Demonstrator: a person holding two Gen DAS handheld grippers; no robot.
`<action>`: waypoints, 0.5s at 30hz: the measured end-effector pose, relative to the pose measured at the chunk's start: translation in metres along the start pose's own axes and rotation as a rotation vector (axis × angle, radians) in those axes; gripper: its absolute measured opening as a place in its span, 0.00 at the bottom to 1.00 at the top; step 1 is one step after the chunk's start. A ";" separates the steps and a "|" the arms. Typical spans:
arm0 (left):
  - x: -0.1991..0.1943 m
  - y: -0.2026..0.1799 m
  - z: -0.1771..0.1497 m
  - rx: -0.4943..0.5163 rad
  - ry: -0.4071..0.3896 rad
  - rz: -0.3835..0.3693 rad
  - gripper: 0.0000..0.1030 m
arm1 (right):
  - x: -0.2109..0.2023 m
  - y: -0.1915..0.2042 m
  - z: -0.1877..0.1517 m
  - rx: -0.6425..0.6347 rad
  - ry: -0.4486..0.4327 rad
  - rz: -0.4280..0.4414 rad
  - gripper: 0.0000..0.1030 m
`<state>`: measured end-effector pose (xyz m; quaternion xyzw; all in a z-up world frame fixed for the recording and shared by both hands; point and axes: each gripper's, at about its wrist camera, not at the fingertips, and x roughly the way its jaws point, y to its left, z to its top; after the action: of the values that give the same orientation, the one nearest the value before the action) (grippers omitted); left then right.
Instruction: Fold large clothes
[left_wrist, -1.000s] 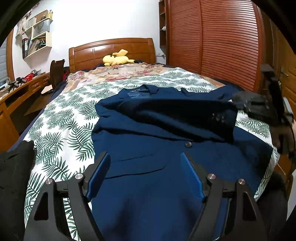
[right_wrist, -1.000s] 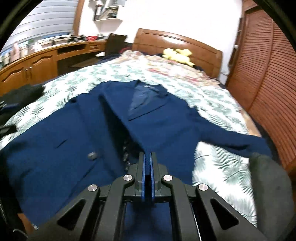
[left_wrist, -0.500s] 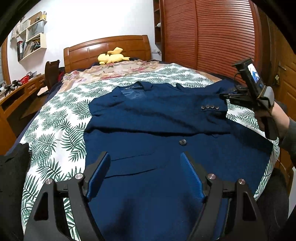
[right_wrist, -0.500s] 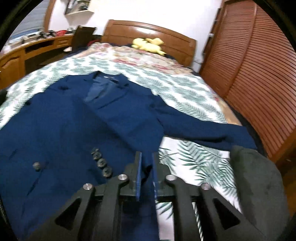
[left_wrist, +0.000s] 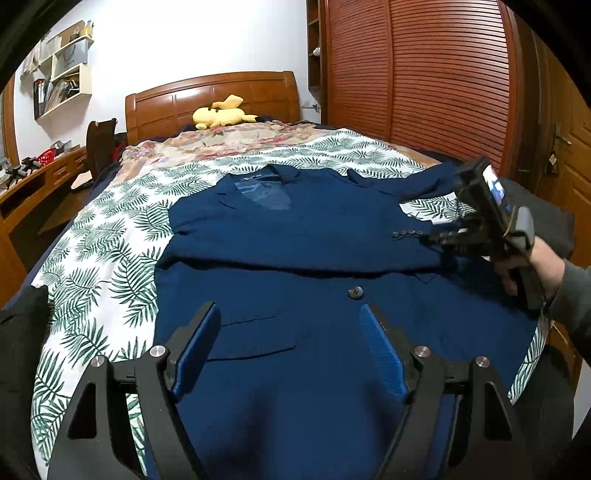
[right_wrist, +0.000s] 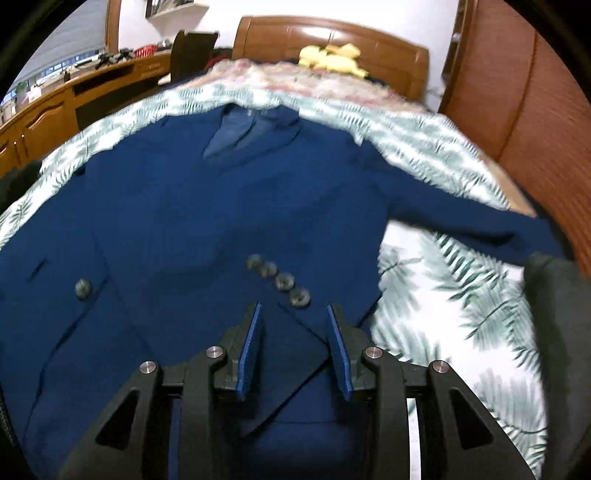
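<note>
A navy blue jacket (left_wrist: 295, 258) lies face up on the bed, collar toward the headboard. One sleeve is folded across its chest, and the cuff with its row of buttons (right_wrist: 280, 280) rests near the jacket's right edge. My right gripper (right_wrist: 293, 314) hangs just over that cuff with its jaws opening; the cuff's tip lies between them and the pads do not press it. The left wrist view shows the same gripper (left_wrist: 436, 236) in a hand (left_wrist: 532, 266). The other sleeve (right_wrist: 461, 218) stretches out to the right. My left gripper (left_wrist: 289, 314) is open above the jacket's lower front, holding nothing.
The bed has a leaf-print sheet (left_wrist: 110, 258), with a yellow plush toy (left_wrist: 221, 112) by the wooden headboard. A slatted wardrobe (left_wrist: 424, 74) lines the right side and a desk (left_wrist: 22, 184) the left. Dark garments lie at the bed's left corner (left_wrist: 18, 350) and right corner (right_wrist: 554, 295).
My right gripper carried the sleeve cuff rightward across the jacket, came down, and its jaws went from shut to parted. The left gripper stayed open and shifted only slightly.
</note>
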<state>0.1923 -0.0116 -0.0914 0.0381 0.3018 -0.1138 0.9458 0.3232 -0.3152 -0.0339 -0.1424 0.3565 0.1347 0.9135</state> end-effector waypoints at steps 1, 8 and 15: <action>0.000 -0.002 0.001 0.002 -0.002 0.000 0.76 | 0.005 0.000 -0.002 0.007 0.017 0.009 0.36; 0.004 -0.019 0.010 0.030 -0.001 0.008 0.76 | 0.016 -0.005 0.001 0.033 0.022 0.041 0.37; 0.022 -0.035 0.030 0.068 -0.002 0.025 0.76 | 0.017 -0.010 -0.006 0.045 0.002 0.050 0.37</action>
<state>0.2185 -0.0539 -0.0795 0.0739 0.2964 -0.1121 0.9456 0.3355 -0.3236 -0.0483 -0.1131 0.3637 0.1493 0.9125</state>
